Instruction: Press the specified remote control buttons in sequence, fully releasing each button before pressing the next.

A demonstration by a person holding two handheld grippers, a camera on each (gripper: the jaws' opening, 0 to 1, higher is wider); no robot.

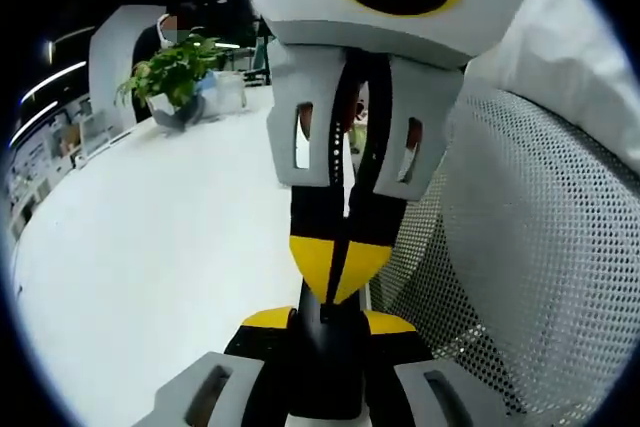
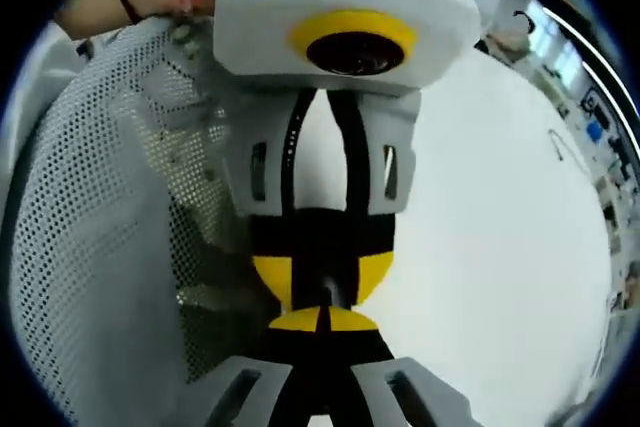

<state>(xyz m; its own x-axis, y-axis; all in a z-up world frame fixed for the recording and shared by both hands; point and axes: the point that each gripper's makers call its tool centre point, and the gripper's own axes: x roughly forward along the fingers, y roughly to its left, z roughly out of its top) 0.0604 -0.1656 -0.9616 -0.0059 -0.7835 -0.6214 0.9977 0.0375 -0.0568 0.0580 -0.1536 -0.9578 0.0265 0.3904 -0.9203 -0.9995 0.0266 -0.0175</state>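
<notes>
Between the left claw's [image 1: 330, 319] jaws sits the dark remote control [image 1: 326, 367], clamped. The right claw [image 1: 340, 262], tips pinched together, touches its end. The white tabletop [image 1: 150, 247] lies beyond both claws and a mesh chair [image 1: 520, 247] stands beside them.

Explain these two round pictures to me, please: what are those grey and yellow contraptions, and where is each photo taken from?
No robot here: a person holds a two-jaw gripper in each hand, with a fisheye camera riding on each. The left gripper view looks along the left gripper, whose jaws rise from the bottom; the grey body facing it is the right gripper. The right gripper view is the reverse. They meet tip to tip above a white table, beside a mesh chair back; a potted plant stands farther off. The right gripper's jaws look shut on nothing; the left's I cannot judge.
</notes>
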